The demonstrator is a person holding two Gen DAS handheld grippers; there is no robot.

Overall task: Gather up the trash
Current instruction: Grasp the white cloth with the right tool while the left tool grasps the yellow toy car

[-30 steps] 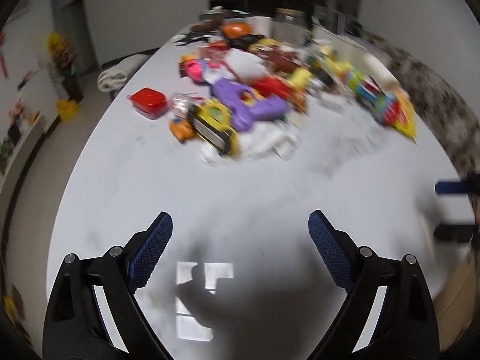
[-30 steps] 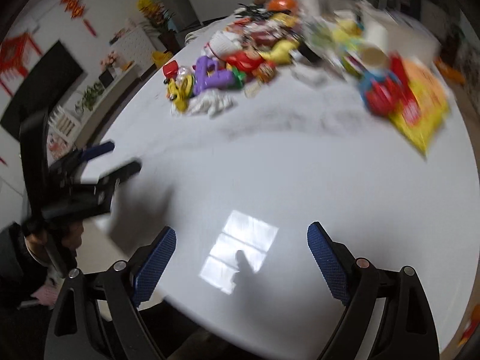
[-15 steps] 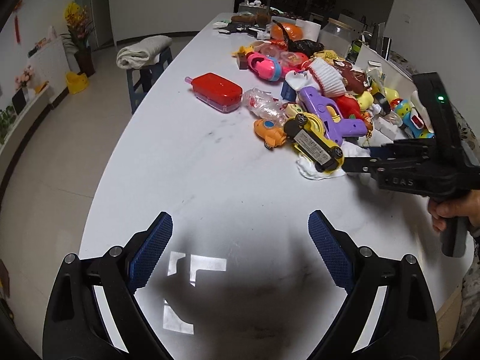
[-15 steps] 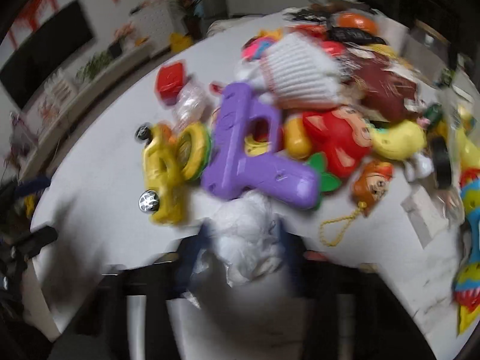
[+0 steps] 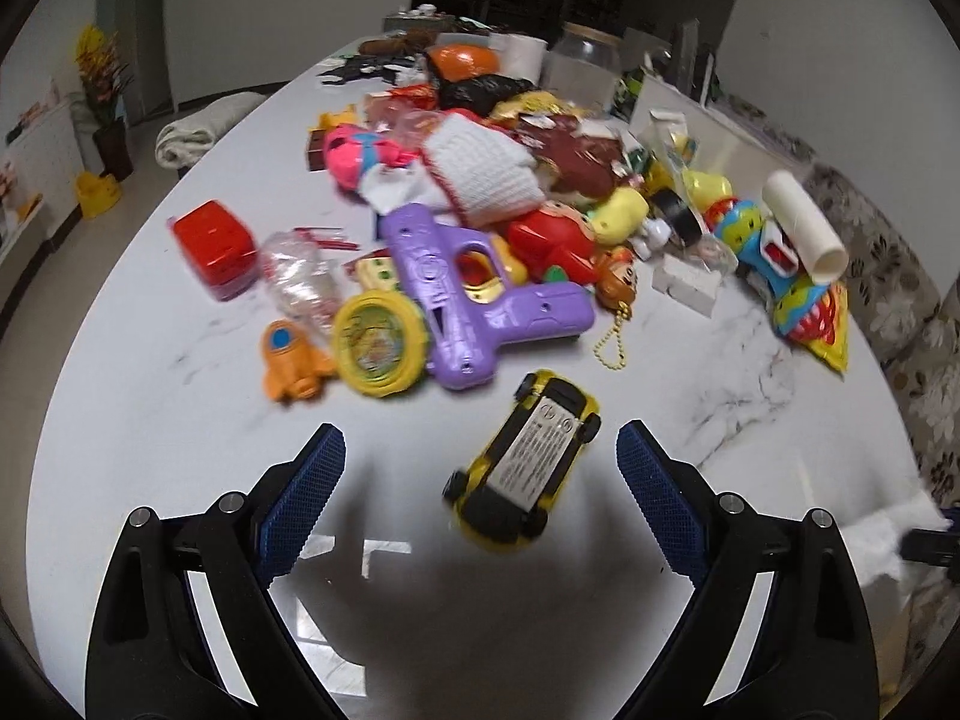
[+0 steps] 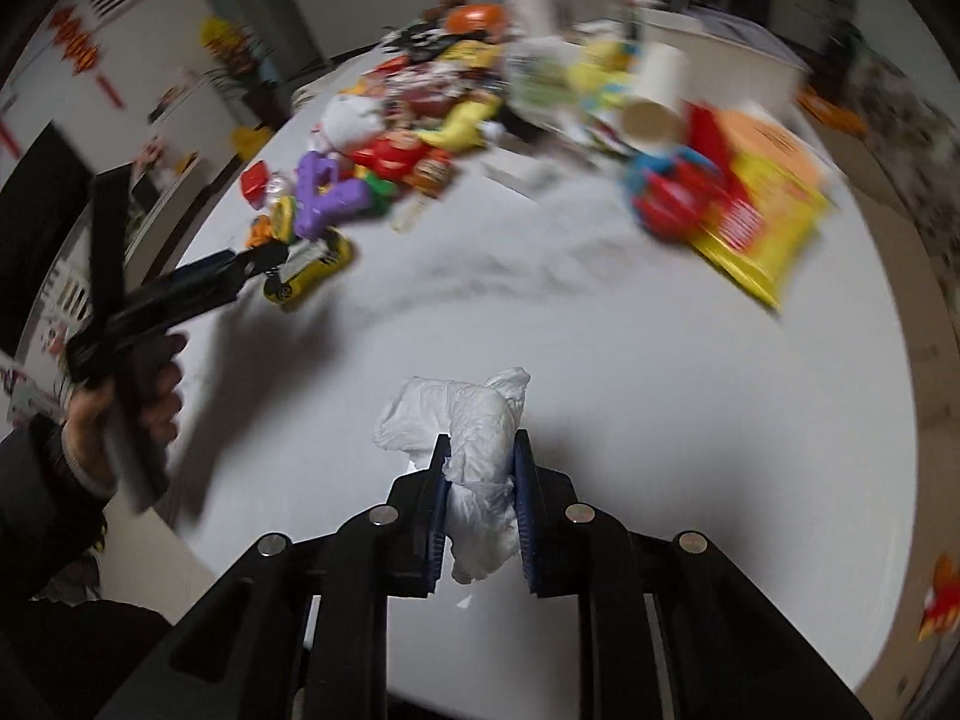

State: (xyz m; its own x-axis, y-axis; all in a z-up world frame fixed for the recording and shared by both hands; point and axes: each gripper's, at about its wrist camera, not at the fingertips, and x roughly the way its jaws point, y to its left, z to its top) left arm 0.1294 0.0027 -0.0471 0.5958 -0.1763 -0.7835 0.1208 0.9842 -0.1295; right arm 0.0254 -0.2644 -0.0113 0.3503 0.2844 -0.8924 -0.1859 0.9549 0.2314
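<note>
Two grippers over one white surface [image 5: 150,396]. Left gripper [image 5: 480,474] spread wide, holding nothing, both blue-padded fingers [image 5: 303,498] hovering low above the near part of the surface. Between those fingers, slightly toward the right one, a yellow toy car [image 5: 528,468] flipped on its back, label side up, touching neither finger. Beyond the car, a purple toy gun [image 5: 474,294], a round yellow toy [image 5: 378,342], an orange figure [image 5: 291,360], a red box [image 5: 213,243] and a clear plastic wrapper [image 5: 303,282], all at the near edge of a larger heap of toys and packets.

Right gripper [image 6: 480,504] clamped narrow on a crumpled white tissue [image 6: 474,438], the wad squeezed between the two blue pads and bulging out ahead of the tips and below them. Tissue lifted clear of the surface, well apart from the heap, near the front edge. Same tissue visible as a white blur at the far right edge of the left wrist view.

In the right wrist view, left hand [image 6: 129,396] wrapped around the handle of its gripper, dark sleeve at the wrist, tool angled up and forward with tips just beside the toy car [image 6: 306,270]. Farther right, a yellow snack bag [image 6: 762,204], blurred.
</note>
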